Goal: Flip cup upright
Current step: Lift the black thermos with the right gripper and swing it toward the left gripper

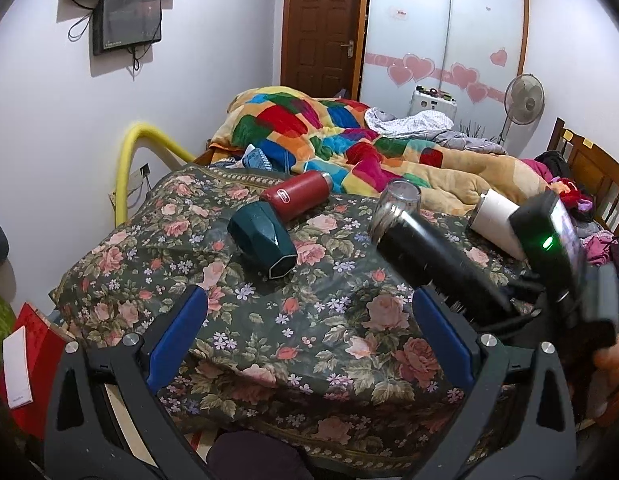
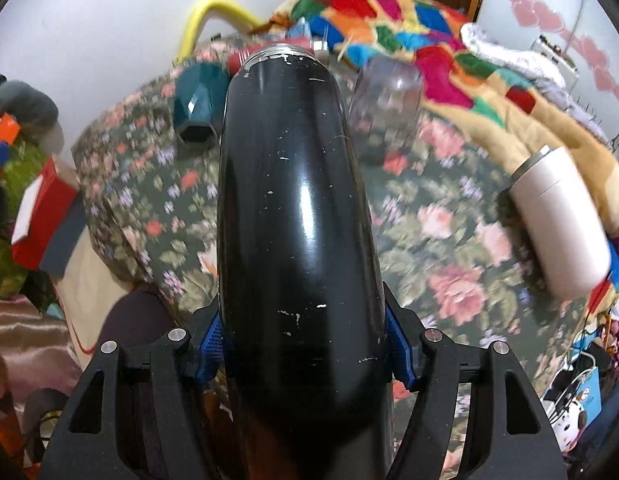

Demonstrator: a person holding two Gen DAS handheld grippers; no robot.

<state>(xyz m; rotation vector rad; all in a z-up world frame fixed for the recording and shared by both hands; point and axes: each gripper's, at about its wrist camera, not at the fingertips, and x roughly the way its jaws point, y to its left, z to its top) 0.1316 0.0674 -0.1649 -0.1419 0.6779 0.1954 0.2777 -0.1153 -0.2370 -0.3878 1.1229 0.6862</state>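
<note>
My right gripper (image 2: pixel 301 348) is shut on a black cup (image 2: pixel 297 208), its blue pads pressed on both sides near the base. The left wrist view shows the black cup (image 1: pixel 429 248) held tilted above the floral cloth, its silver threaded mouth pointing up and to the left. My left gripper (image 1: pixel 309 320) is open and empty, low over the cloth's near part. A dark green faceted cup (image 1: pixel 265 240) (image 2: pixel 199 100), a red flask (image 1: pixel 297 196) and a white cup (image 1: pixel 497 220) (image 2: pixel 557 216) lie on their sides. A clear glass (image 1: pixel 401 196) (image 2: pixel 389 96) stands behind the black cup.
A floral cloth (image 1: pixel 309 340) covers the bed's near end; a patchwork quilt (image 1: pixel 329 132) is heaped beyond it. A yellow pipe (image 1: pixel 129 152) runs at the left. A red box (image 1: pixel 29 368) lies at the lower left. A fan (image 1: pixel 523 100) stands by the wardrobe.
</note>
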